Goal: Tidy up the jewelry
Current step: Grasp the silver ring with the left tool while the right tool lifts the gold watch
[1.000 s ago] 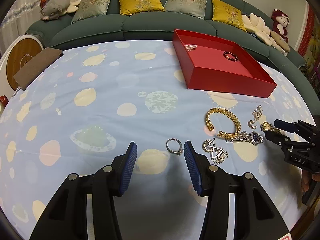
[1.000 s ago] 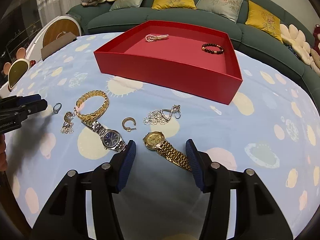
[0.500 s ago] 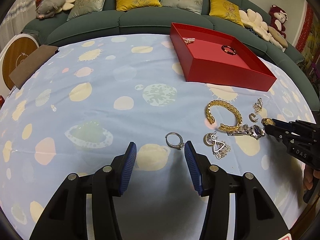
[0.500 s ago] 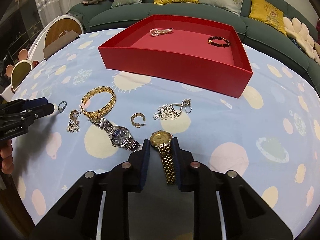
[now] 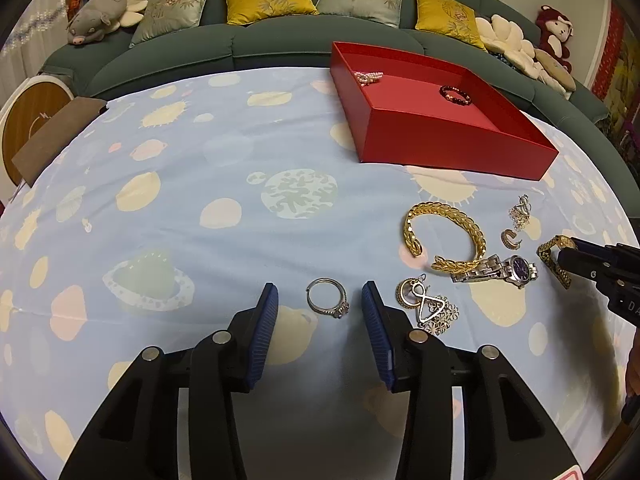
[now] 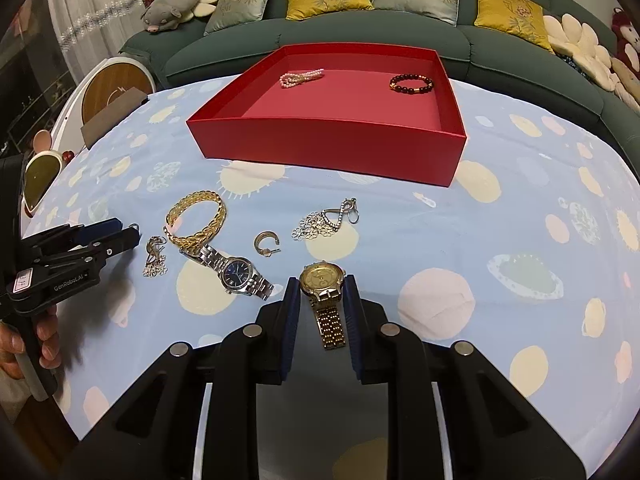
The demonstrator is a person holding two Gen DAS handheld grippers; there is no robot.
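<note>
My right gripper (image 6: 321, 286) is shut on a gold watch (image 6: 322, 280), lifted slightly, its band hanging between the fingers; the watch also shows in the left wrist view (image 5: 554, 254). My left gripper (image 5: 320, 300) is open around a silver ring (image 5: 329, 298) on the cloth. A red box (image 6: 328, 148) at the back holds a pearl bracelet (image 6: 301, 76) and a dark bead bracelet (image 6: 412, 83). On the cloth lie a gold cuff (image 6: 198, 220), a silver watch (image 6: 236, 272), a hoop earring (image 6: 266, 244) and a silver chain pendant (image 6: 326, 220).
A silver pendant cluster (image 5: 428, 308) lies just right of my left gripper. A green sofa (image 6: 400, 36) with cushions curves behind the table. A brown pad (image 5: 56, 136) lies at the table's far left edge.
My right gripper closed on the gold watch and raised it slightly. My left gripper moved forward so the silver ring now sits between its open fingers.
</note>
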